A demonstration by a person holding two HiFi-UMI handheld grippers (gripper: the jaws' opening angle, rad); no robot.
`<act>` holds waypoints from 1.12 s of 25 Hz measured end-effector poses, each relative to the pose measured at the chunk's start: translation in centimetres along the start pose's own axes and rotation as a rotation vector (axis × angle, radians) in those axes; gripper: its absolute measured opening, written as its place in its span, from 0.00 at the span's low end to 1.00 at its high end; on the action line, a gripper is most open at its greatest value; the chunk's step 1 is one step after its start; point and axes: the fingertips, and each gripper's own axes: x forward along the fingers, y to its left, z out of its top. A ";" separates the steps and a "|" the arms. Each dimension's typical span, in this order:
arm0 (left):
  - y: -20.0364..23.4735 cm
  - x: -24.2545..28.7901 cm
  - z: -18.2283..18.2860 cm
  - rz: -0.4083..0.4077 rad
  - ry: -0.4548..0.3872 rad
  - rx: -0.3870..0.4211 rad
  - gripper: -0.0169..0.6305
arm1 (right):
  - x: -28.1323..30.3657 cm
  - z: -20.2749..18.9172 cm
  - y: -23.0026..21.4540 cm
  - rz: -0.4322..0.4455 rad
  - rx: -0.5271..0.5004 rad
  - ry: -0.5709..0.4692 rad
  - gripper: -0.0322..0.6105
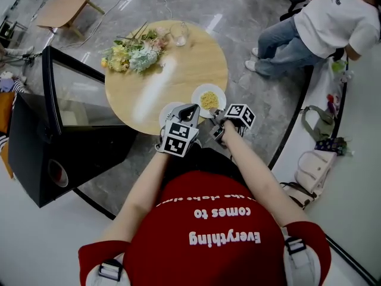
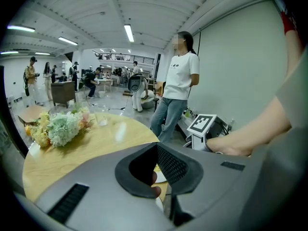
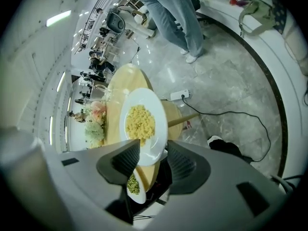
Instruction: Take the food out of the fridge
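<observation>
2 grippers, both low over the near edge of 1 round wooden table [image 1: 196, 52]. 2 white plates on it, side by side at that edge, so the food is on the table and outside the fridge.

- Plate of yellow food [image 1: 197, 93]: the yellow heap [image 1: 209, 100] sits mid-plate.
- Second plate [image 1: 166, 111]: just left of the first, partly under the left gripper. The right gripper view shows green food [image 3: 133, 183] on it.
- Right gripper [image 1: 218, 119]: jaws apart, nothing clamped. The near rim of the yellow plate shows between them, beyond the jaws.
- Left gripper [image 1: 189, 111]: jaws a narrow gap apart, gripping nothing I can see. A small reddish bit shows at the gap; can't identify it.

1 black fridge [image 1: 36, 154] stands on the floor left of the table. Its glass door [image 1: 77, 97] is swung open toward the table, and the inside is not visible.

Also on the table, at the far side:
- 1 bunch of flowers [image 1: 134, 52], lying flat.
- 1 clear glass [image 1: 179, 33] beside it.

1 small wooden table [image 1: 62, 8] stands well apart at top left. 1 person in white shirt and jeans [image 1: 321, 22] is at the upper right. 2 bags [image 1: 321, 123] sit on the white ledge at right.
</observation>
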 end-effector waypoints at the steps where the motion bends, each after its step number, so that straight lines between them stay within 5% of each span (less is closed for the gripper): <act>1: 0.0 0.0 0.0 0.001 -0.001 -0.001 0.03 | -0.1 -0.1 0.0 0.003 0.003 0.003 0.30; 8: -0.6 -0.3 -0.5 -0.013 0.007 0.024 0.03 | -3.3 -0.9 -1.5 -0.021 0.080 -0.058 0.30; 11: -1.1 -0.6 -0.5 -0.019 0.002 0.024 0.03 | -4.9 -1.8 -0.3 0.110 0.109 -0.107 0.28; 16: -1.8 -2.0 -1.0 -0.033 -0.014 0.036 0.03 | -6.4 -3.8 3.0 0.395 0.169 -0.184 0.10; 22: -1.1 -7.1 -0.8 0.007 -0.068 0.014 0.03 | -6.6 -8.4 7.9 0.540 0.129 -0.135 0.07; 28: 2.6 -14.5 -3.3 0.163 -0.124 -0.096 0.03 | -4.9 -15.9 14.2 0.671 0.011 -0.014 0.07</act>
